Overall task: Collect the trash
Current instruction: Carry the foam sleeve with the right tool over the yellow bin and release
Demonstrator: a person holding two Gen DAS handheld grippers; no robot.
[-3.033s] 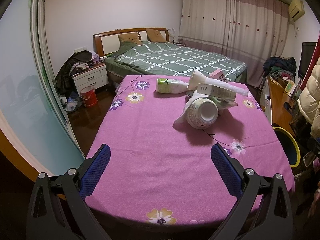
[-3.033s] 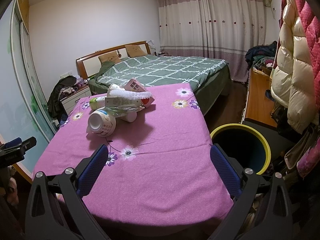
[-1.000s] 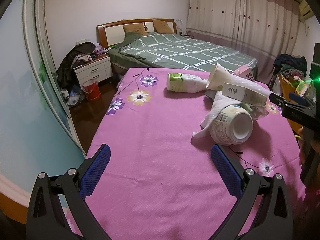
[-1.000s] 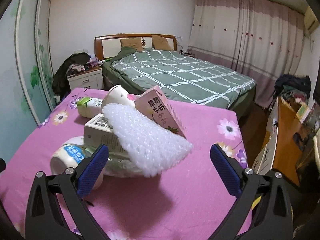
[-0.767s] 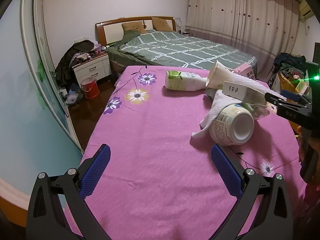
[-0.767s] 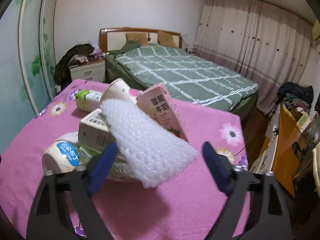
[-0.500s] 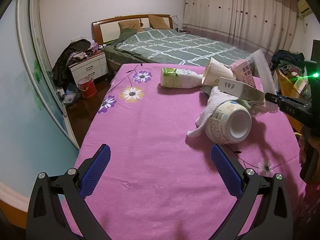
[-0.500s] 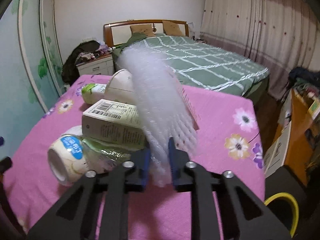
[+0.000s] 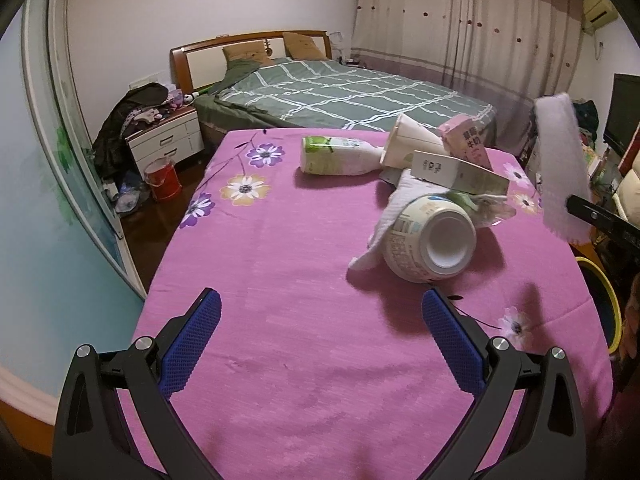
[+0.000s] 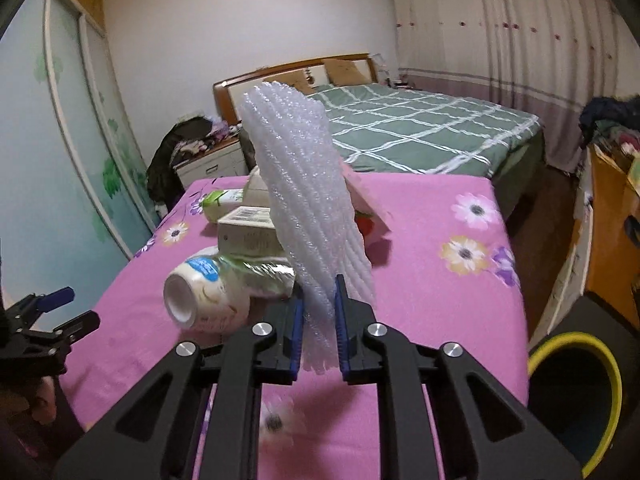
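White foam sleeve (image 10: 308, 216) clenched upright in right tool (image 10: 318, 320); left tool (image 9: 320, 344) released, seemingly idle

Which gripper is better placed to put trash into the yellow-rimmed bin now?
Right. The right gripper is shut on the foam sleeve, and the bin lies beside it; the left gripper is open.

The trash sits in a cluster on the far right part of the table (image 9: 280, 264) — a tipped cup (image 9: 430, 240) nearest, lying on a towel (image 9: 404, 196), a box (image 9: 456, 172) resting above and behind it, a bottle (image 9: 336, 156) lying to the left, a paper cup (image 9: 412, 142) and a carton (image 9: 468, 142) at the back. The foam sleeve (image 10: 308, 208) stands above the table, before the cluster. The bin (image 10: 576, 392) stands on the floor right of the table; the bed (image 9: 344, 96) lies behind.
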